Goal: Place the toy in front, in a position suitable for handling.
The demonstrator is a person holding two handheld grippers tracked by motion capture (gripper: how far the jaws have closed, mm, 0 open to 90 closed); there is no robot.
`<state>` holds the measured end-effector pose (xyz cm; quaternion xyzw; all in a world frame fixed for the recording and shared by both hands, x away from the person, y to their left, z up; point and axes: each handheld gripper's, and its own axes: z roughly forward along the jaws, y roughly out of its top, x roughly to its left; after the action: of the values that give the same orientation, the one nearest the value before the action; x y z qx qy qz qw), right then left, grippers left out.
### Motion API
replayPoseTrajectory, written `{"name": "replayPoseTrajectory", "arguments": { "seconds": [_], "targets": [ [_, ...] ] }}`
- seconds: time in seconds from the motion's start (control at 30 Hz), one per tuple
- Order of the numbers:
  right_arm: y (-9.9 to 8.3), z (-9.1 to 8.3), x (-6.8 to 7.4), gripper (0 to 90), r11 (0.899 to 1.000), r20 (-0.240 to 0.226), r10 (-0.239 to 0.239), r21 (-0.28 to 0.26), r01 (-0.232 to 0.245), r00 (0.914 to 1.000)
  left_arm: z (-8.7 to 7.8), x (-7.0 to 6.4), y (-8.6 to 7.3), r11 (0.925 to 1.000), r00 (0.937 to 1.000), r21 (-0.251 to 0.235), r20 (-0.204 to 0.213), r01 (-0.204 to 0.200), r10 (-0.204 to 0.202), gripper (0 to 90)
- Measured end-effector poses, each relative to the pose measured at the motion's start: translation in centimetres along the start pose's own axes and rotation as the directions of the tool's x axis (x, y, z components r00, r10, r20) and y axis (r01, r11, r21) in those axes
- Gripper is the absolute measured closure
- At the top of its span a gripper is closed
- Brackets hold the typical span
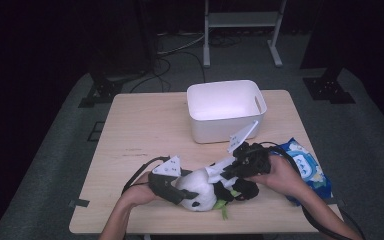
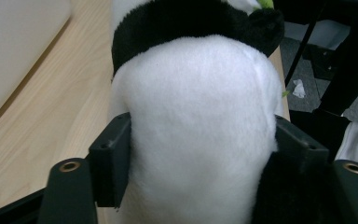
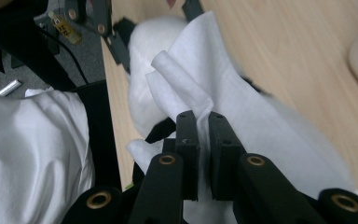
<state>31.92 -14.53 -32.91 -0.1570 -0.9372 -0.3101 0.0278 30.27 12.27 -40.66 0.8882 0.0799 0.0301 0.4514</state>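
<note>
A black-and-white plush panda (image 1: 202, 194) lies near the table's front edge. My left gripper (image 1: 177, 192) is shut on its white body (image 2: 200, 121), one jaw pressing each side. My right gripper (image 1: 227, 172) is shut on a white wipe (image 3: 200, 93), which drapes over the panda (image 3: 144, 88). In the right gripper view the two jaws pinch the folded wipe between them, and the left gripper's jaws (image 3: 116, 42) show farther off against the plush. A green bit (image 1: 222, 205) sticks out under the panda.
A white plastic bin (image 1: 226, 110) stands behind the toy at mid-table. A blue pack of wipes (image 1: 307, 167) lies at the right edge under the person's right forearm. Bare wood (image 1: 140, 130) spreads to the left.
</note>
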Motion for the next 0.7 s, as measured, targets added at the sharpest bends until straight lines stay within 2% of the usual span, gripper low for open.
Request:
{"name": "replayPoseTrajectory", "arguments": {
  "seconds": [0.13, 0.23, 0.27, 0.33, 0.43, 0.5, 0.6, 0.7],
  "targets": [
    [1.5, -0.2, -0.4, 83.2, 1.0, 0.025, -0.015, -0.022, 0.016, 0.9996, 0.2, -0.4, 0.1, 0.9987, 0.9987, 0.005, 0.009, -0.05, 0.05, 33.2],
    [2.2, 0.1, -0.9, 83.0, 1.0, 0.037, -0.017, -0.009, 0.018, 0.9992, 0.3, -0.5, 0.2, 0.9977, 0.9978, 0.009, 0.007, -0.067, 0.067, 33.1],
    [2.3, 0.5, -1.1, 83.0, 1.0, 0.042, -0.016, 0.012, 0.015, 0.999, 0.2, -0.4, 0.2, 0.998, 0.998, 0.012, 0.004, -0.063, 0.063, 32.9],
    [2.0, 1.1, -1.3, 83.0, 0.999, 0.02, -0.017, 0.034, 0.016, 0.9997, 0.2, -0.4, 0.2, 0.9979, 0.998, 0.015, -0.001, -0.064, 0.064, 30.2],
    [1.1, 1.5, -0.9, 83.2, 0.999, -0.013, 0.011, 0.034, -0.01, 0.9999, 0.4, -0.8, 0.5, 0.9935, 0.9936, 0.029, -0.021, -0.111, 0.111, 30.6],
    [0.6, 1.4, -0.8, 83.1, 1.0, -0.007, 0.006, 0.029, -0.005, 1.0, 0.8, -1.1, 0.7, 0.9901, 0.9892, 0.037, -0.052, -0.135, 0.137, 32.0],
    [0.0, 1.0, -0.8, 83.2, 1.0, 0.002, 0.009, 0.027, -0.009, 1.0, 1.3, -1.3, 1.2, 0.9836, 0.9786, 0.057, -0.106, -0.171, 0.176, 33.0],
    [-0.6, 0.8, -0.7, 83.4, 0.999, 0.004, 0.031, 0.023, -0.031, 0.9995, 1.6, -1.3, 1.3, 0.9872, 0.983, 0.052, -0.098, -0.151, 0.155, 32.7]
  ]
}}
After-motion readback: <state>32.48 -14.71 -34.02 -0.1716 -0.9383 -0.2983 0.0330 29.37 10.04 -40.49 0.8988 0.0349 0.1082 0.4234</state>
